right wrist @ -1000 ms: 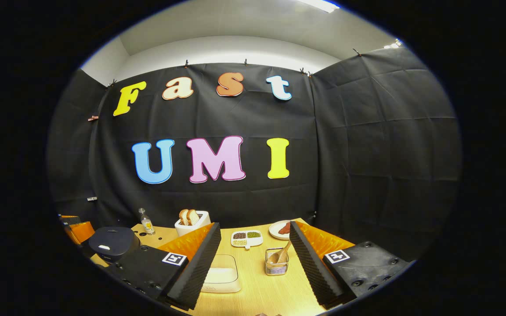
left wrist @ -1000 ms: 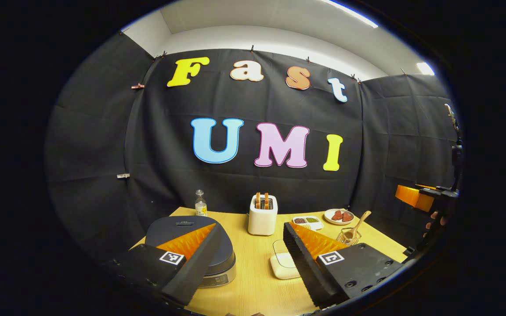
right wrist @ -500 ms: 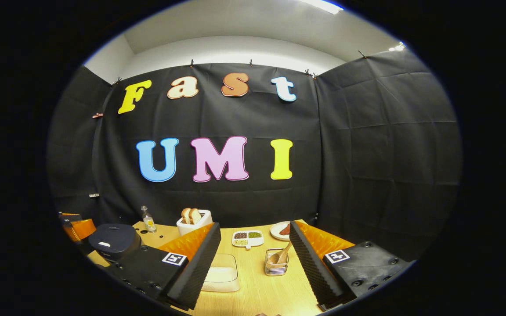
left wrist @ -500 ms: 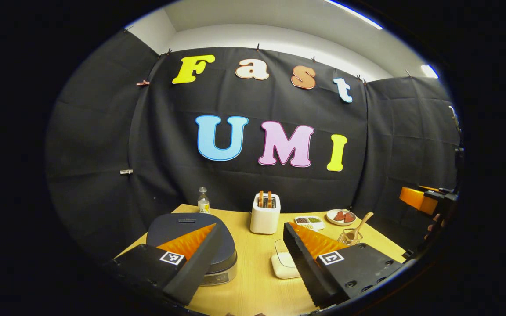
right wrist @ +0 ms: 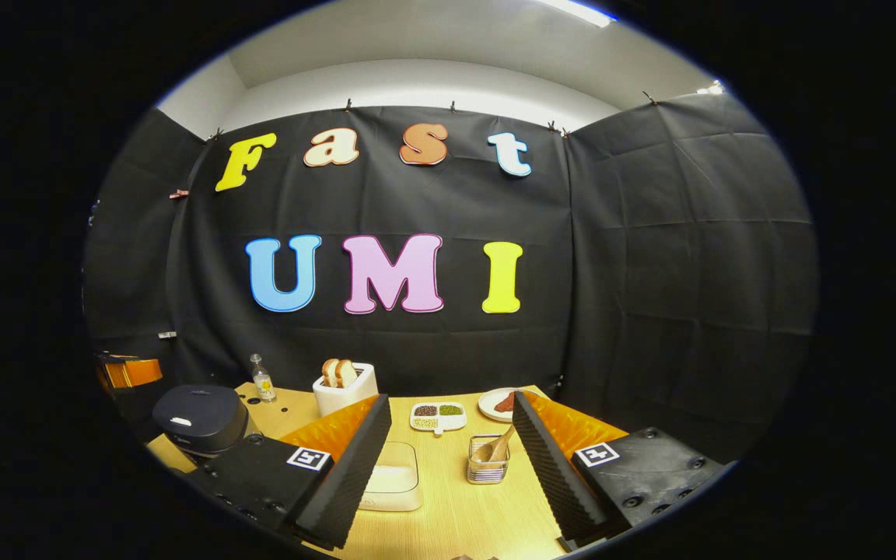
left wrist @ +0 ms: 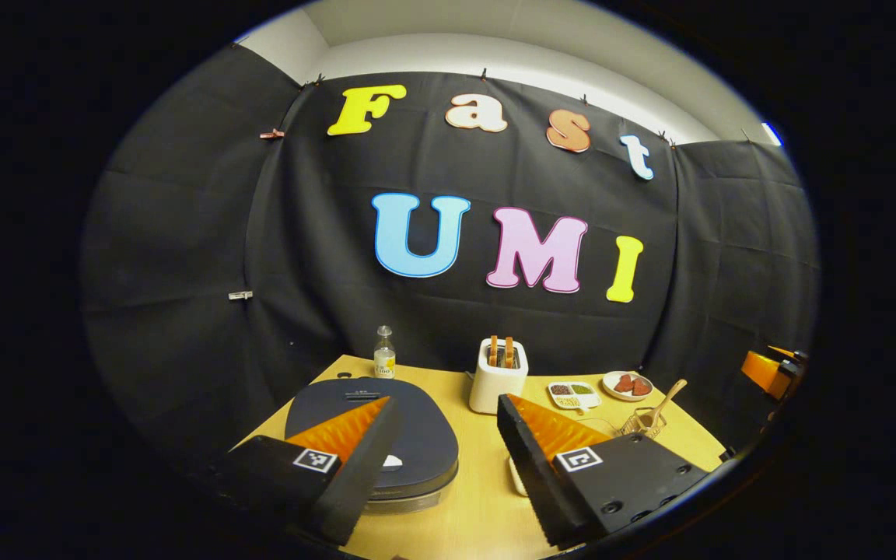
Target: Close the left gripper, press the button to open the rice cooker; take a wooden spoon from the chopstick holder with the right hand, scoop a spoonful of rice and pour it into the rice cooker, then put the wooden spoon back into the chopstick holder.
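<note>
The dark rice cooker (left wrist: 409,424) sits with its lid down at the table's left, right under my left gripper (left wrist: 444,412), which is open with nothing between its fingers. The same rice cooker (right wrist: 199,420) lies far left in the right gripper view. A wire chopstick holder (right wrist: 487,469) with a wooden spoon (right wrist: 501,449) stands just ahead of my right gripper (right wrist: 452,416), also open. A lidded white container (right wrist: 393,486) rests beside the left finger. The wooden spoon (left wrist: 662,400) leans out of the holder at the right in the left gripper view.
A white toaster (left wrist: 498,375) with bread, a small bottle (left wrist: 384,362), a divided dish of grains (left wrist: 572,393) and a plate (left wrist: 628,385) line the far side of the wooden table (right wrist: 463,521). Black cloth walls close the booth on three sides.
My left gripper has moved left and forward over the rice cooker, which now looms larger beneath it. The right gripper has barely shifted. Both stay open.
</note>
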Demonstrator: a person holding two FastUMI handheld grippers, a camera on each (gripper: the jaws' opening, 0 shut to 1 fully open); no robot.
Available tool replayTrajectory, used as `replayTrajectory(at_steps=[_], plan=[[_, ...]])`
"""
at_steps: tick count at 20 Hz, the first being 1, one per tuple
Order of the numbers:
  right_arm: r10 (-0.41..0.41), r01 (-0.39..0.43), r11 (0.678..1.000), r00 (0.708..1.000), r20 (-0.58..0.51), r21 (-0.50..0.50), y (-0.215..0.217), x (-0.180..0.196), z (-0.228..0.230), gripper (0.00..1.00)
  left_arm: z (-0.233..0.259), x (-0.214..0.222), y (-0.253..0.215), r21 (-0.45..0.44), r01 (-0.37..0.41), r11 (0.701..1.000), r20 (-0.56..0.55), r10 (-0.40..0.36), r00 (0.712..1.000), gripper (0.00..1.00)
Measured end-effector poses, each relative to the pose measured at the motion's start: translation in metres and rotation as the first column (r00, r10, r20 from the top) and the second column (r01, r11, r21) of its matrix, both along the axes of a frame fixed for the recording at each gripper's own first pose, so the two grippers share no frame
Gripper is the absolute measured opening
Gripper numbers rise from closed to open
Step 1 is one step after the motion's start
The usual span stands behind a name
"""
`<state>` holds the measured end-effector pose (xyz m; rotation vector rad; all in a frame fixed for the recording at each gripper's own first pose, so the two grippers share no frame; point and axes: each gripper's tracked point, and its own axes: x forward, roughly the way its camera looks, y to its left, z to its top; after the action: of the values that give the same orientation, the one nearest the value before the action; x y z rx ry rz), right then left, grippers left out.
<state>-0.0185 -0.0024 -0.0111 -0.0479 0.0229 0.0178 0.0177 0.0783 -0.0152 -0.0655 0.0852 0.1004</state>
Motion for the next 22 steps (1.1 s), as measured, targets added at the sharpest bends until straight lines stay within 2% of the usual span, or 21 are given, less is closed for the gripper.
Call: replayTrajectory(at_steps=[1,2,3,4,7,9,10,16,22], plan=[[-0.001,0.001,1.000,1.000,-0.003,0.002,0.001,0.001,-0.002,0.98,0.001,0.003,0.007,-0.003,-0.005,1.000,-0.006,0.005,1.000,0.83],[-0.003,0.003,1.000,1.000,-0.007,0.002,0.000,0.001,-0.003,0.98,-0.002,0.004,0.013,-0.004,-0.013,1.000,-0.015,0.013,1.000,0.70],[-0.005,0.005,1.000,1.000,-0.009,-0.001,0.000,0.001,-0.005,0.98,-0.005,0.006,0.020,-0.001,-0.018,1.000,-0.029,0.018,0.999,0.71],[-0.008,0.008,1.000,1.000,-0.010,-0.005,0.000,0.001,-0.006,0.98,-0.010,0.009,0.025,0.004,-0.017,1.000,-0.049,0.018,0.999,0.58],[-0.012,0.012,1.000,1.000,-0.016,-0.012,0.000,0.003,-0.011,0.98,-0.015,0.017,0.044,0.004,-0.037,0.999,-0.075,0.037,0.997,0.47],[-0.014,0.014,1.000,1.000,-0.027,-0.015,0.001,0.005,-0.015,0.98,-0.024,0.020,0.054,-0.005,-0.049,0.999,-0.096,0.048,0.994,0.34],[-0.016,0.016,1.000,0.999,-0.030,-0.016,0.001,0.005,-0.015,0.98,-0.031,0.024,0.057,-0.015,-0.047,0.999,-0.108,0.046,0.993,0.24],[-0.027,0.026,0.999,0.998,-0.057,-0.024,-0.004,0.006,-0.023,0.98,-0.070,0.039,0.068,-0.058,-0.035,0.998,-0.219,0.022,0.976,0.07],[-0.050,0.048,0.999,0.996,-0.078,-0.024,-0.015,0.000,-0.032,0.98,-0.107,0.045,0.068,-0.072,-0.034,0.997,-0.310,0.010,0.951,0.06]])
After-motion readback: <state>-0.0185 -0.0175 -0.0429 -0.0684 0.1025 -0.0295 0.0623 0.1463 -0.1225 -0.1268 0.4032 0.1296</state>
